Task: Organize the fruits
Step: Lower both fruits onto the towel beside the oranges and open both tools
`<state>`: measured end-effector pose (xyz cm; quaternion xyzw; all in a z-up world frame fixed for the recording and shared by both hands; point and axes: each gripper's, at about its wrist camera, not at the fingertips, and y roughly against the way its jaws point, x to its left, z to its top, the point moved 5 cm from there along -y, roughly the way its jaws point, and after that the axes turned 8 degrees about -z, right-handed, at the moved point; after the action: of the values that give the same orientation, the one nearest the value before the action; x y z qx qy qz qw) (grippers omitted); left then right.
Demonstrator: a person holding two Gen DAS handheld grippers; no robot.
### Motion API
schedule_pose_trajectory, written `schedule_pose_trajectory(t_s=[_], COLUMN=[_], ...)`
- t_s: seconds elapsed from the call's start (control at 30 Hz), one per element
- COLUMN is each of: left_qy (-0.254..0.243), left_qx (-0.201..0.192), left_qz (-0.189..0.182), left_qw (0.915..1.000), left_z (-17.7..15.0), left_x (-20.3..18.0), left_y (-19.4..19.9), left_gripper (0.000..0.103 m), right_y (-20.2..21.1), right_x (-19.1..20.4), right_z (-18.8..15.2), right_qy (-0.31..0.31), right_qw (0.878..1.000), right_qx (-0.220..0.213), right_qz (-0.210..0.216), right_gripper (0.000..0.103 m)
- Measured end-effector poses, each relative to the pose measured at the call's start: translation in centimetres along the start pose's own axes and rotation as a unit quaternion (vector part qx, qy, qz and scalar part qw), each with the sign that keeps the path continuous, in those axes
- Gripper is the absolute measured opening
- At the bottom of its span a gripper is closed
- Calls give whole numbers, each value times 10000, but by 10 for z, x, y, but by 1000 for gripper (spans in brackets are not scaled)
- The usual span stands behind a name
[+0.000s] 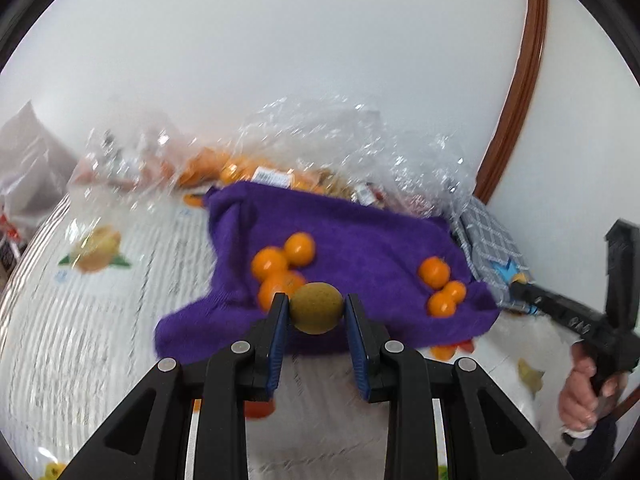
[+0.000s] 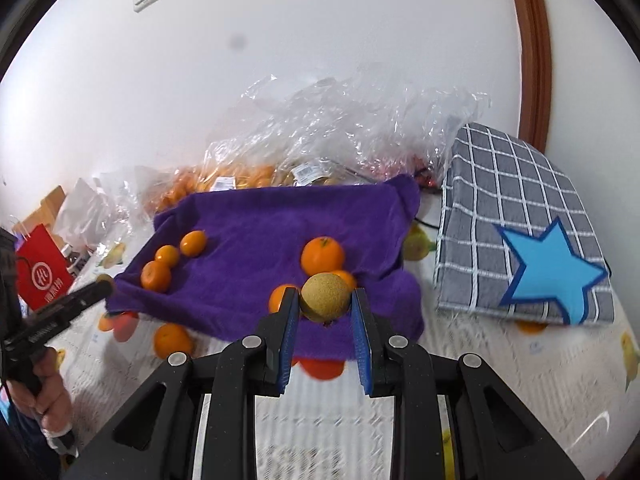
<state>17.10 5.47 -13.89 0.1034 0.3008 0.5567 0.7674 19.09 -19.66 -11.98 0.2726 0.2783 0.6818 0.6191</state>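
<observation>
While two clusters of oranges point(image 2: 322, 255) already sit on the purple towel point(image 2: 256, 224), each claw, left point(image 1: 316, 310) and right point(image 2: 325, 300), grips a brownish-green fruit above it, and loose oranges remain on the table point(image 2: 120, 360).

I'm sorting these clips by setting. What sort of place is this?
Probably a home room: a fruit-print tablecloth, a white wall with a brown wooden door frame, and clear plastic grocery bags.

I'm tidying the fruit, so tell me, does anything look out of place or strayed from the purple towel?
Yes. An orange lies off the purple towel, on the tablecloth by its near left corner, and another pokes out from under the towel's front edge. The rest sit in two clusters on the towel.
</observation>
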Motion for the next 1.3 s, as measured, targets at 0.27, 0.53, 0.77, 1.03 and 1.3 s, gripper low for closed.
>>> schedule_pose_trajectory(t_s=[0.27, 0.53, 0.77, 1.03, 1.3], left_qy=[463, 304, -63, 193, 281], left_qx=[84, -29, -44, 88, 63], left_qz=[282, 873, 1186, 1107, 1081], left_qw=[9985, 9957, 9929, 9936, 9937], left_z=[21, 18, 20, 17, 16], left_x=[-4, -6, -3, 7, 10], left_y=[-52, -77, -82, -88, -87], left_gripper=[27, 27, 27, 27, 27], right_y=[-44, -58, -60, -60, -59], right_x=[-15, -15, -14, -13, -14], right_z=[-5, -13, -14, -13, -12], right_qy=[-333, -239, -222, -171, -179], right_qw=[9988, 9982, 9984, 9986, 9985], right_qx=[329, 544, 508, 498, 507], right_qz=[131, 54, 60, 18, 29], right_gripper=[26, 26, 26, 26, 29])
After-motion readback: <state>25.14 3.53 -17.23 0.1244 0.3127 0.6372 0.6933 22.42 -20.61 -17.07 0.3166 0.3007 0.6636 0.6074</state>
